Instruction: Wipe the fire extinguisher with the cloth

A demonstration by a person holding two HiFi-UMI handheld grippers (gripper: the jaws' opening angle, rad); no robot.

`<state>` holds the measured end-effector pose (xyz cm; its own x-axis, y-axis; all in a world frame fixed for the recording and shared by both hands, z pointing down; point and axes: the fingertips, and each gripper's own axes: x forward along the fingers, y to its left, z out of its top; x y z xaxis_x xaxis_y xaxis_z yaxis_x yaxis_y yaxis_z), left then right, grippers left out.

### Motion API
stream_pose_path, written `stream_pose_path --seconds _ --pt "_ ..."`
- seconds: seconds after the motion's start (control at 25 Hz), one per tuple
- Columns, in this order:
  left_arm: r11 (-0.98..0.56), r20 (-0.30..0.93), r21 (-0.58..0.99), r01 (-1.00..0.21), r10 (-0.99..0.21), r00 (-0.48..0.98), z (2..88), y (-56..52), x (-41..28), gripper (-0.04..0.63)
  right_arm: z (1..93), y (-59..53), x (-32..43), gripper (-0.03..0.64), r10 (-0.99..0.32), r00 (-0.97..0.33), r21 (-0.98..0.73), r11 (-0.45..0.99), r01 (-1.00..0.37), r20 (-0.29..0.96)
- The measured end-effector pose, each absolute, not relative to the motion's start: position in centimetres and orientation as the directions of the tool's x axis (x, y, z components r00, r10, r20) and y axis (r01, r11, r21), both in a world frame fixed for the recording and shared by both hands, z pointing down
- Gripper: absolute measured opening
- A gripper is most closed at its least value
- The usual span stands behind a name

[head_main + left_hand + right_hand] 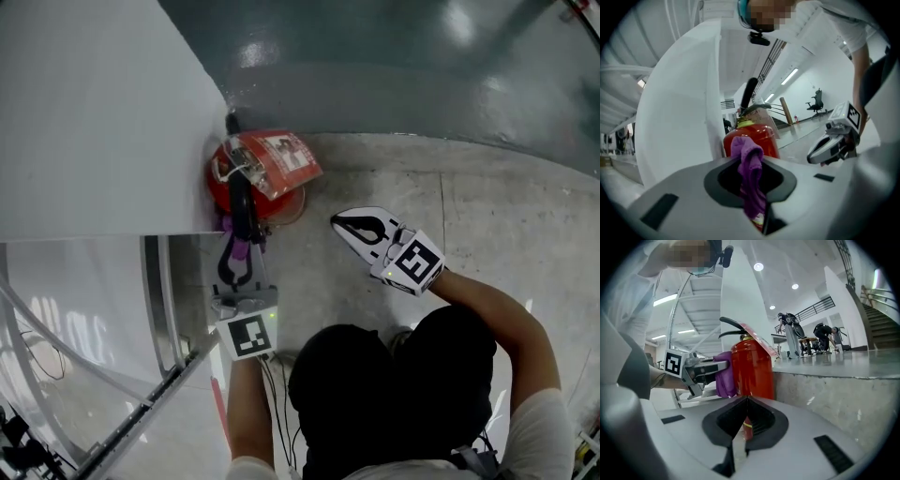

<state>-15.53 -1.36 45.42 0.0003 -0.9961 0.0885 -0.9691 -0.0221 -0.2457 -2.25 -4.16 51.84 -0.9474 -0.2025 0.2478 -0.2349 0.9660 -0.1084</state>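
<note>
A red fire extinguisher [255, 183] with a black handle and a pinkish tag [283, 157] stands on the floor against a white wall corner. My left gripper [238, 255] is shut on a purple cloth [229, 224], which is against the near side of the cylinder. In the left gripper view the cloth [750, 171] hangs between the jaws in front of the extinguisher [759, 136]. My right gripper [341, 223] hovers to the right of the extinguisher, shut and empty. From the right gripper view, the extinguisher [751, 371] stands just ahead, with the left gripper [704, 369] and cloth [724, 375] on its left side.
The white wall [94, 112] fills the upper left. Behind the extinguisher is a dark glossy raised surface [394, 66] with a concrete edge. Bare concrete floor [506, 216] spreads to the right. A metal and glass frame [161, 300] runs along the lower left.
</note>
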Motion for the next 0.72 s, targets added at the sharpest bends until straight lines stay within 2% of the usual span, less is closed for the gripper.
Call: stream_pose_path --seconds 0.28,0.52,0.72 --pt "-0.049 0.089 -0.398 -0.916 -0.996 0.014 46.1 -1.0 -13.6 0.057 52.0 -4.2 -1.9 0.012 -0.197 -0.948 -0.106 0.968 -0.229 0.25" --pt "-0.159 0.102 -0.398 -0.903 -0.986 0.129 48.3 -1.3 -9.4 0.057 51.5 -4.1 -1.9 0.012 -0.199 -0.951 -0.119 0.966 -0.231 0.235" --pt "-0.205 0.133 -0.416 -0.886 -0.978 0.164 51.9 -2.4 -8.3 0.057 50.4 -3.9 -1.6 0.012 -0.205 -0.957 -0.132 0.963 -0.234 0.203"
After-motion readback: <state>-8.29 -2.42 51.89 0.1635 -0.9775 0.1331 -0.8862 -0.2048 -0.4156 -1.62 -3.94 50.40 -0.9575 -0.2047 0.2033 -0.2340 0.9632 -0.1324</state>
